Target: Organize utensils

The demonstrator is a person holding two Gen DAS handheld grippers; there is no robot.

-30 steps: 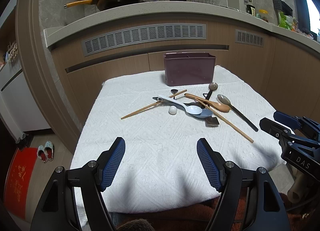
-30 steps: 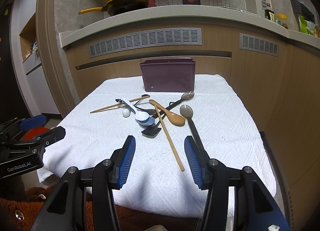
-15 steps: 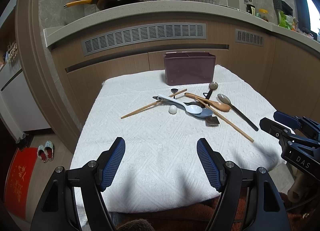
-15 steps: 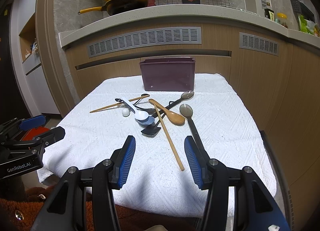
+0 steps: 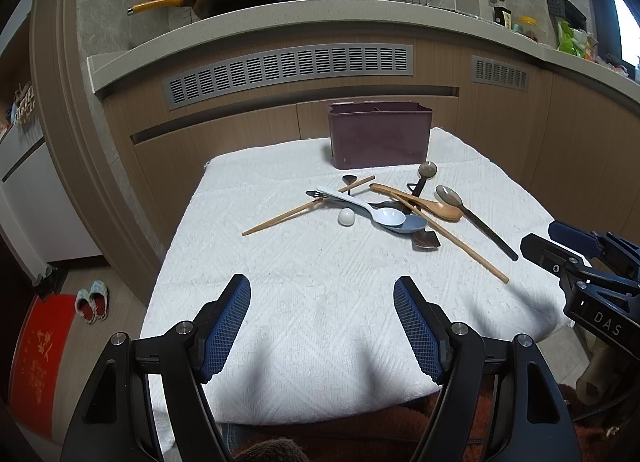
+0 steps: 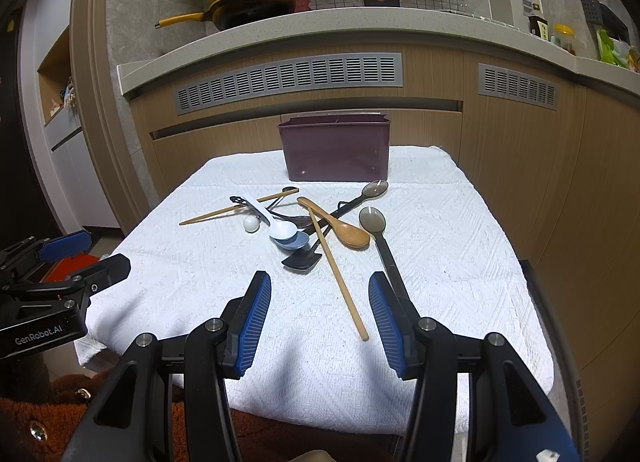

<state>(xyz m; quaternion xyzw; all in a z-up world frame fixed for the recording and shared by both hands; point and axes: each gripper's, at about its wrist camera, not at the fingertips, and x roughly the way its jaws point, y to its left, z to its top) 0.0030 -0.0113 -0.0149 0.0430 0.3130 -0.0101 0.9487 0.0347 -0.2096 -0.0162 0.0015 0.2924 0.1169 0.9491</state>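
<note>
Both grippers, left gripper [image 5: 322, 320] and right gripper [image 6: 318, 316], hovering with jaws apart, empty. Utensil pile [image 6: 304, 224] lying tangled at 12 o'clock, before purple caddy [image 6: 335, 152]. Risk: lifting wooden chopstick [image 6: 338, 272] is probably dragging crossed spoons, rolling white ball [image 6: 251, 223] off cloth.

The left gripper [image 5: 322, 326] was held low and level, pointing forward, its jaws spread wide with nothing between them. Its two fingers [image 5: 228, 326] carried blue ribbed pads on black arms, and both tips sat at the same height. The right gripper [image 6: 318, 320] was posed the same way, level and forward, its jaws parted a little less widely and likewise gripping nothing. Its blue-padded fingers [image 6: 256, 318] were even with one another. Each gripper showed at the edge of the other's view, so the two were side by side and well apart, the left one at the left, both aimed the same way.
</note>
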